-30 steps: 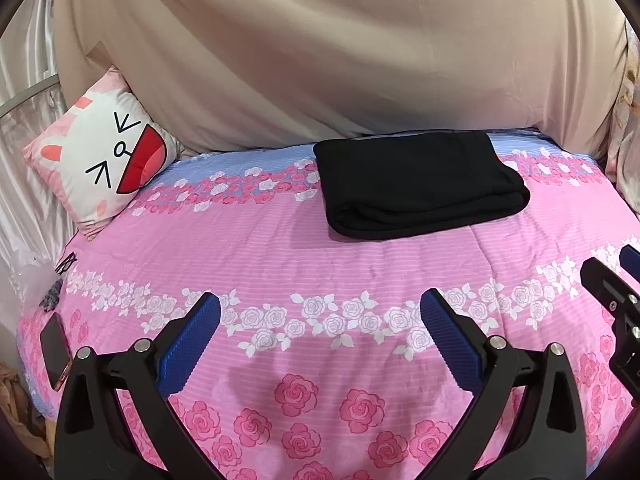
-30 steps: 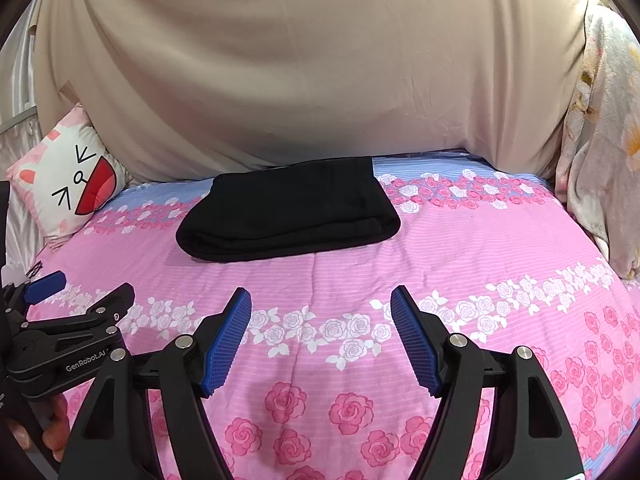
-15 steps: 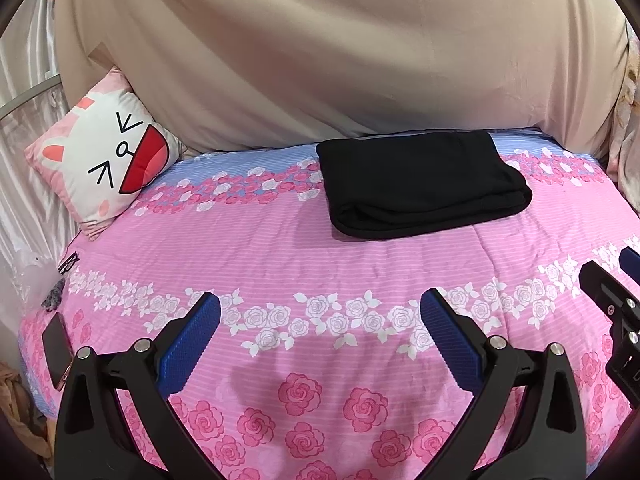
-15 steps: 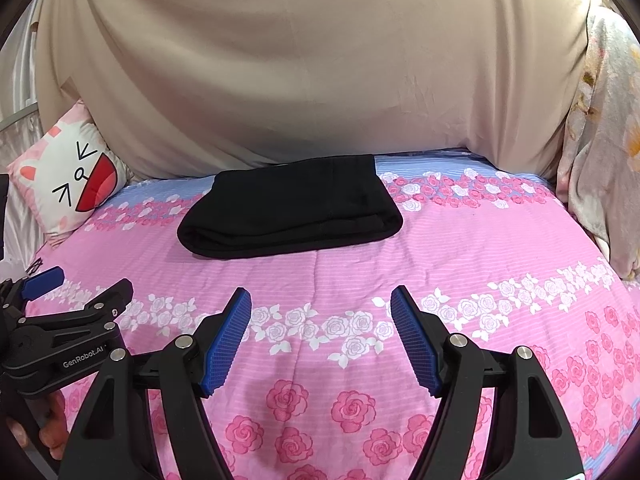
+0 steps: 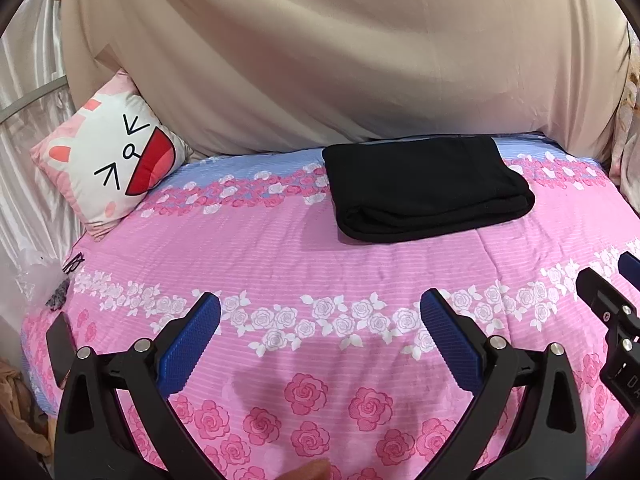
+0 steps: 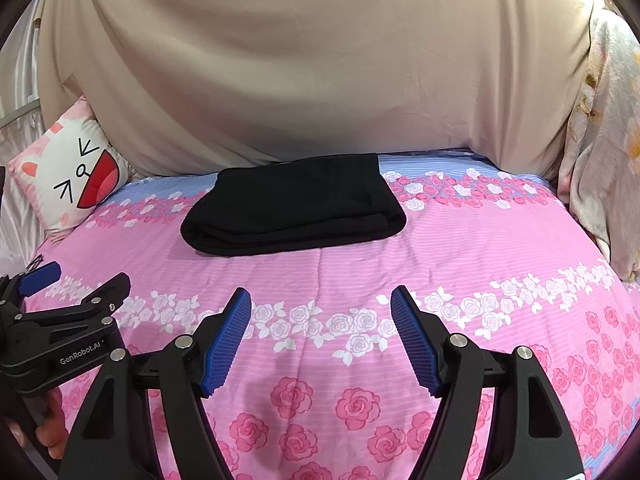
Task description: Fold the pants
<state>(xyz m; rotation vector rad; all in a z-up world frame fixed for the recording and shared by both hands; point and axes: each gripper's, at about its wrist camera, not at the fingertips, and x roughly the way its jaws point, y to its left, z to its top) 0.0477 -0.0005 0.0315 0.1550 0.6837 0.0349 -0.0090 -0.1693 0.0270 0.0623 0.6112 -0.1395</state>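
Pants (image 5: 428, 188) folded on bedspread (image 5: 280, 248), left tongs (image 5: 320, 312) and right tongs (image 6: 321, 306) wide, level, empty

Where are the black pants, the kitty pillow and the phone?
black pants (image 5: 424, 186), left wrist view, middle of the folded top layer.
kitty pillow (image 5: 116, 164), left wrist view, on its white face.
phone (image 5: 60, 346), left wrist view, its dark screen at the bed's edge.

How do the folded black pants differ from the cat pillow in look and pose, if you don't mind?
The pants are plain black; the cat pillow is white and pink with a printed face. The pants lie flat, folded on the bedspread; the pillow leans tilted at the bed's edge. Neither is being held.
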